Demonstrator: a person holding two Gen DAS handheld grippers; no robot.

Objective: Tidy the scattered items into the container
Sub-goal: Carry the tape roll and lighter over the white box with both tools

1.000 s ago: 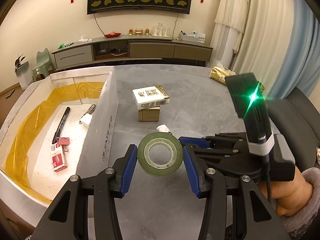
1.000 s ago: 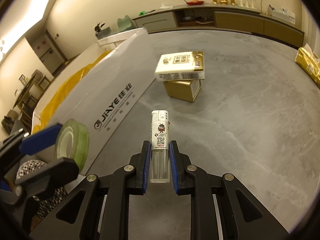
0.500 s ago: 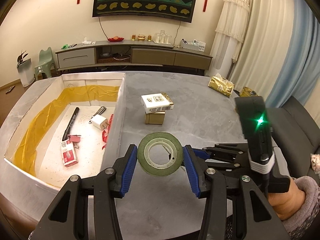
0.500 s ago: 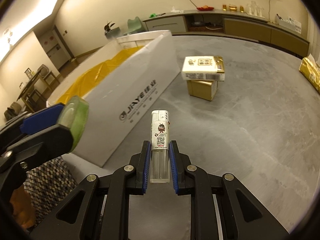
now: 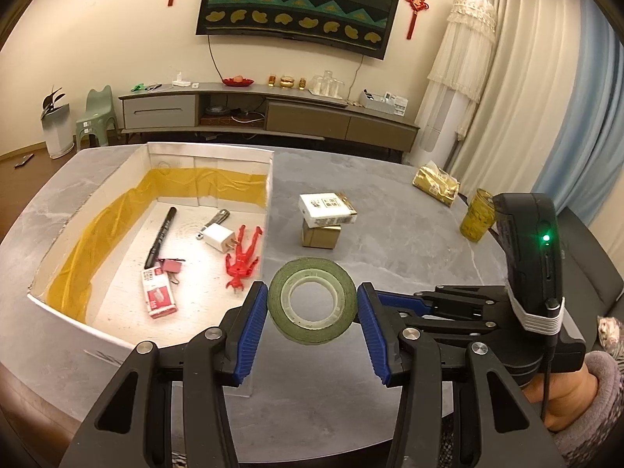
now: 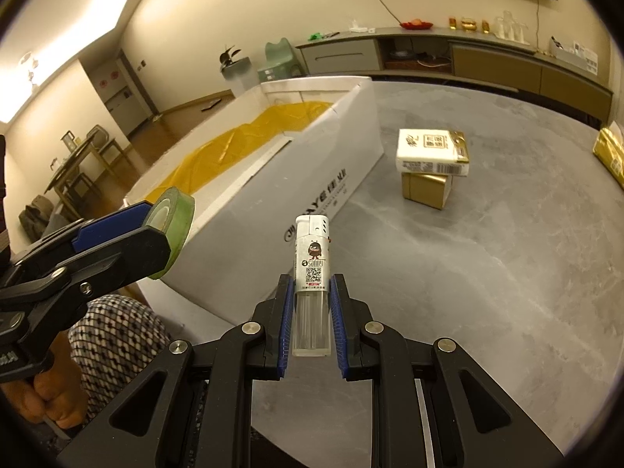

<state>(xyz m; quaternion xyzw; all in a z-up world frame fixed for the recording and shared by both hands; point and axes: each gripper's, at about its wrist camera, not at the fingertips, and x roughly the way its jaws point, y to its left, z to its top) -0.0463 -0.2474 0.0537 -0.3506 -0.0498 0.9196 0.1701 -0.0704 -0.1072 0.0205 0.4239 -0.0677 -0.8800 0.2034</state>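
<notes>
My left gripper is shut on a green tape roll, held in the air just right of the white cardboard box. The same tape roll shows at the left of the right wrist view. My right gripper is shut on a clear lighter that stands upright between the blue pads, above the grey table. The box holds a black marker, a white charger, a red figure, a red-and-white packet and a small clip.
A white packet lies on a gold box mid-table. A gold bag and a yellow-green can stand at the far right. The grey table is bare between them. A person's hand holds the right tool.
Both grippers have risen and pulled back from the table, so the box's inside now shows more fully. The tape roll and lighter stay gripped.
</notes>
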